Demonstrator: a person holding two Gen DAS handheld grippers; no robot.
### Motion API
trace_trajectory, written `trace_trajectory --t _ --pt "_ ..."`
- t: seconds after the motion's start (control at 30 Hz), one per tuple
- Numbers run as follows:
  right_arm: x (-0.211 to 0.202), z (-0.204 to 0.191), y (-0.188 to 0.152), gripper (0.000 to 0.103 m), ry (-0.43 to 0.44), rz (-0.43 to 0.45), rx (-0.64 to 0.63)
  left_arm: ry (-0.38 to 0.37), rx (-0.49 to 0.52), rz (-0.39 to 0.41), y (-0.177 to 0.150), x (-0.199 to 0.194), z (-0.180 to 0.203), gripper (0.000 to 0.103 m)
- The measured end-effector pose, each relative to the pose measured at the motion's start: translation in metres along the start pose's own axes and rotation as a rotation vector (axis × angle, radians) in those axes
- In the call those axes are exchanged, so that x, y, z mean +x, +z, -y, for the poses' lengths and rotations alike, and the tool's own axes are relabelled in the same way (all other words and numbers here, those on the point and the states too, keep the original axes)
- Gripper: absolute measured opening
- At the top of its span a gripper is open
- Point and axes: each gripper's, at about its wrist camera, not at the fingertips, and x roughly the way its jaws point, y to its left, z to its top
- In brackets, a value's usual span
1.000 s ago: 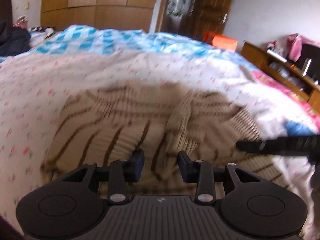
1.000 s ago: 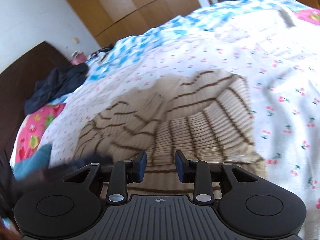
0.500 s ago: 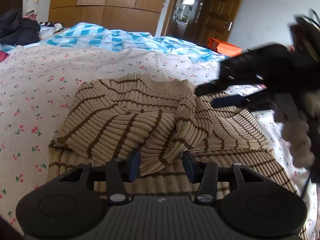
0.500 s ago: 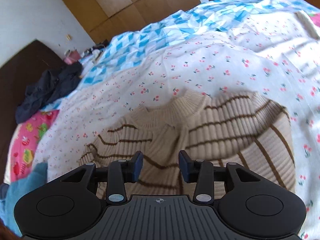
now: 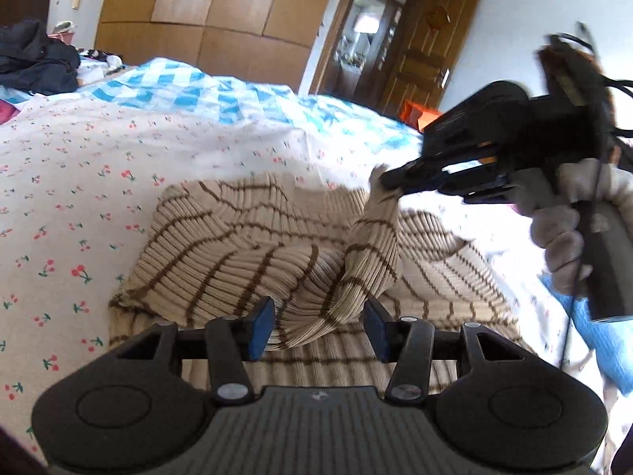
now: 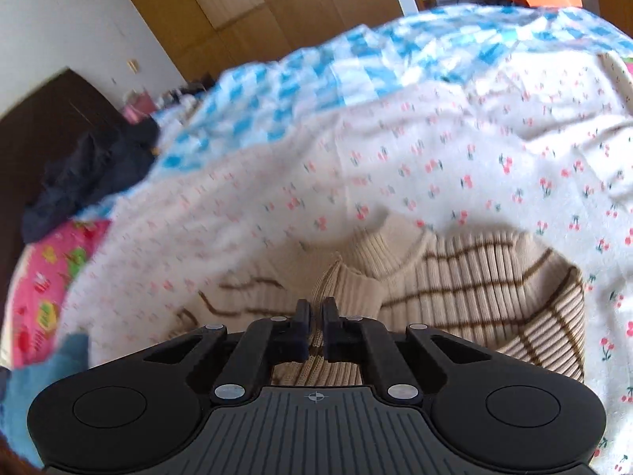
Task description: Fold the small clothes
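A beige ribbed sweater with brown stripes (image 5: 245, 253) lies partly folded on a cherry-print bed sheet (image 5: 79, 182). My left gripper (image 5: 318, 326) is open and empty, just above the sweater's near hem. My right gripper (image 6: 315, 318) is shut on the cuff of a sleeve (image 6: 336, 277) and holds it up. In the left wrist view the right gripper (image 5: 389, 178) pinches the sleeve end (image 5: 376, 213), lifted above the sweater's body. The collar (image 6: 379, 245) shows just beyond the fingers in the right wrist view.
A blue checked quilt (image 5: 190, 87) lies at the far side of the bed. Dark clothes (image 5: 35, 59) are piled at the far left. A blue cloth (image 5: 601, 328) lies at the right edge. An orange bag (image 5: 415, 113) and wooden wardrobes (image 5: 221, 12) stand beyond.
My right gripper has closed on the sleeve cuff and lifted it. The left gripper stays open and has drawn back slightly over the hem.
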Motion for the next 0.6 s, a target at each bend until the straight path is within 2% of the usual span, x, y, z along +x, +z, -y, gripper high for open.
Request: trace_trajectory --t 0.13,0.23,0.27,0.37,0.43,0.47,0.57,0.6 --pt "-0.041 0.008 -0.006 0.006 0.085 0.118 0.053 0.009 -0.032 0.048 0.003 -0.007 -0.004 0.058" --pt "-0.064 0.027 -0.027 0.005 0.103 0.206 0.089 0.021 -0.051 0.058 0.004 -0.008 -0.008 0.065" --pt "-0.062 0.038 -0.036 0.006 0.077 0.19 0.119 0.026 -0.056 0.046 0.004 -0.005 -0.009 0.065" --pt "-0.033 0.078 -0.062 0.009 -0.067 0.043 0.222 0.042 -0.065 -0.011 0.002 0.005 -0.012 0.065" --pt "-0.028 0.094 -0.072 0.013 -0.054 0.015 0.29 0.056 -0.053 -0.028 0.0 0.007 -0.011 0.065" --pt "-0.031 0.098 -0.074 0.014 -0.03 0.031 0.325 0.058 -0.048 -0.028 0.0 0.008 -0.011 0.065" --pt "-0.037 0.101 -0.07 0.029 0.007 0.076 0.356 0.06 -0.042 -0.03 -0.002 0.01 -0.01 0.065" --pt "-0.036 0.102 -0.069 0.038 0.011 0.085 0.356 0.062 -0.042 -0.032 -0.002 0.01 -0.01 0.065"
